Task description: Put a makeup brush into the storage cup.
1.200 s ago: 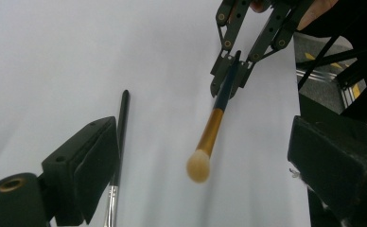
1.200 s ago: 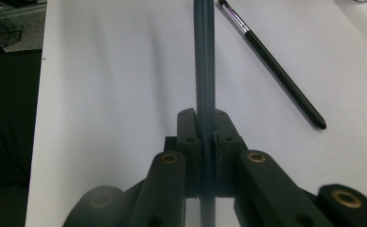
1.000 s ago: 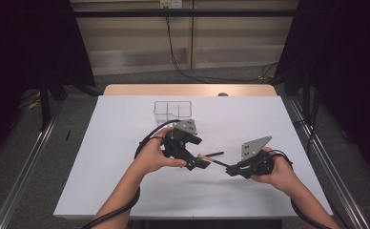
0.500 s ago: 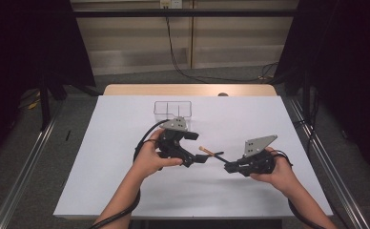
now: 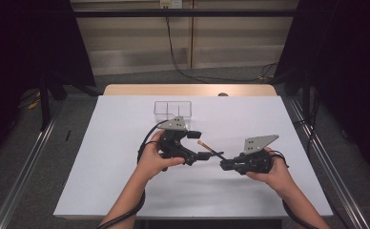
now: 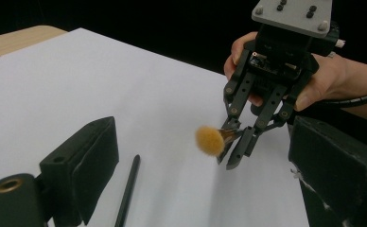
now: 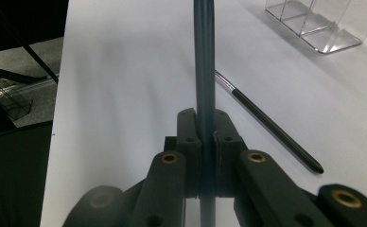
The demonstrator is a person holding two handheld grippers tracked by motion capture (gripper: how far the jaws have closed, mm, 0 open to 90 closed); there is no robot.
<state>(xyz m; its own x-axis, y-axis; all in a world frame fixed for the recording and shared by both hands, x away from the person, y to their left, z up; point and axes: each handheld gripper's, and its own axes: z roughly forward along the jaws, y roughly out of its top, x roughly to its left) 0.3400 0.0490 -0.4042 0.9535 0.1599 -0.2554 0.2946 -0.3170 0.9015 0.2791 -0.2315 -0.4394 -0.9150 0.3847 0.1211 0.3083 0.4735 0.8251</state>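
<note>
Right gripper stays clenched on the dark handle of a makeup brush, held above the white counter with its tan bristle head toward the left gripper. Compared with a second earlier, the left gripper, jaws spread and holding nothing, has shifted slightly away from the brush tip. A second thin brush lies on the counter; the clear organizer remains behind.

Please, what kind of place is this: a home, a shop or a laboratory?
Most likely a laboratory recording station. A table under a plain white cover stands between dark curtains, cables run down the back wall, and a person works with camera-bearing tongs.
</note>
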